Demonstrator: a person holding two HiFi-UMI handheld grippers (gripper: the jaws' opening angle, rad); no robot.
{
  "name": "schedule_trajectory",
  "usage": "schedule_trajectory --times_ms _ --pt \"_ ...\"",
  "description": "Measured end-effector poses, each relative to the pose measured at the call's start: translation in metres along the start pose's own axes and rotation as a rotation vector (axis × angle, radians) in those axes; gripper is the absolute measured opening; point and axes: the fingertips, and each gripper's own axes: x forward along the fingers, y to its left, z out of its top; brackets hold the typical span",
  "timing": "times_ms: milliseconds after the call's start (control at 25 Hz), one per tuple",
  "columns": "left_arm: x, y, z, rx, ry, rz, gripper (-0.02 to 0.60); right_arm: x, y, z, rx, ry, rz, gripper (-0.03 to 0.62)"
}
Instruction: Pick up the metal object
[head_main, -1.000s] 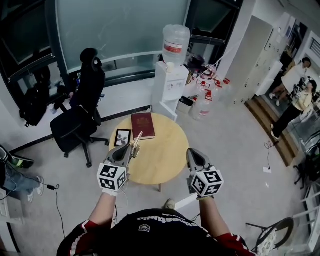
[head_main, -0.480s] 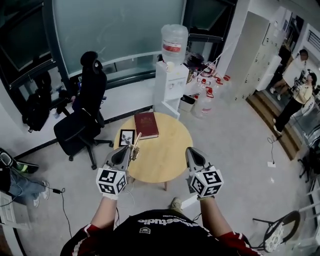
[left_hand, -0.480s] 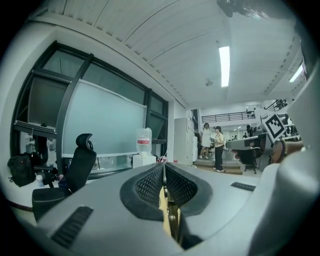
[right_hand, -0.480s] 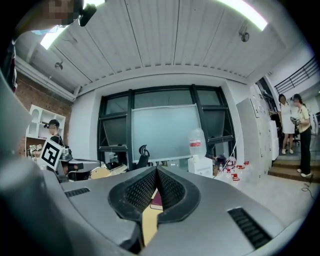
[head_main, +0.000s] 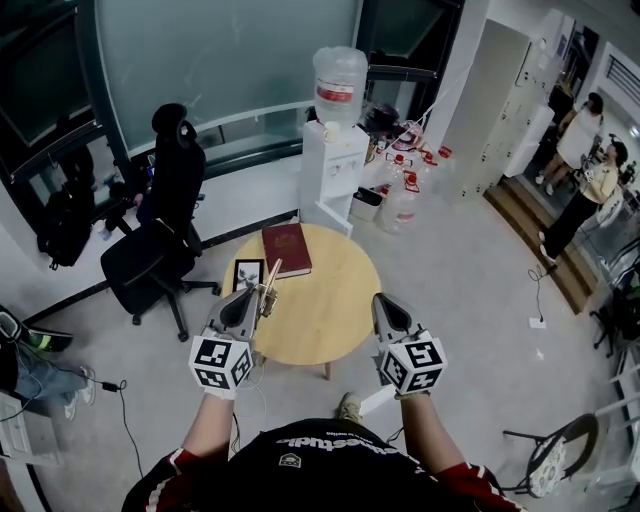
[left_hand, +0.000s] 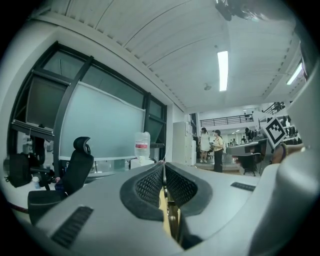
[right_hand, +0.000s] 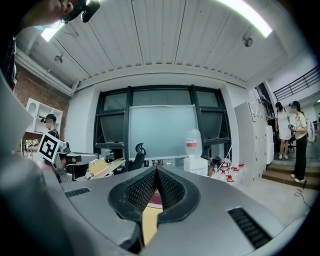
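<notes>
My left gripper (head_main: 262, 296) is shut on the metal object (head_main: 270, 283), a slim brass-coloured piece that sticks out past its tips, held in the air above the left side of the round wooden table (head_main: 335, 305). In the left gripper view the metal object (left_hand: 171, 216) shows as a thin edge pinched between the dark pads. The right gripper view shows the same metal object (right_hand: 104, 168) at the left. My right gripper (head_main: 384, 300) hovers over the table's right front edge, shut, with nothing between its jaws (right_hand: 156, 171).
A red book (head_main: 286, 249) and a small framed picture (head_main: 247, 274) lie on the far left of the table. A black office chair (head_main: 160, 225) stands to the left, a water dispenser (head_main: 335, 150) behind the table. Two people (head_main: 592, 185) stand far right.
Both grippers stay about where they were, the left still holding the metal object. The head view has shifted slightly, so the room sits a little differently in frame.
</notes>
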Motion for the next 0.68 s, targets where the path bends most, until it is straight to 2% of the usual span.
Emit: schedule_trajectory --times_ms 680 --pt "-0.0037 0.0002 0.0051 -0.025 -0.014 0.003 0.021 -0.0057 0.0025 0.0076 -0.011 -0.009 0.009 0.026"
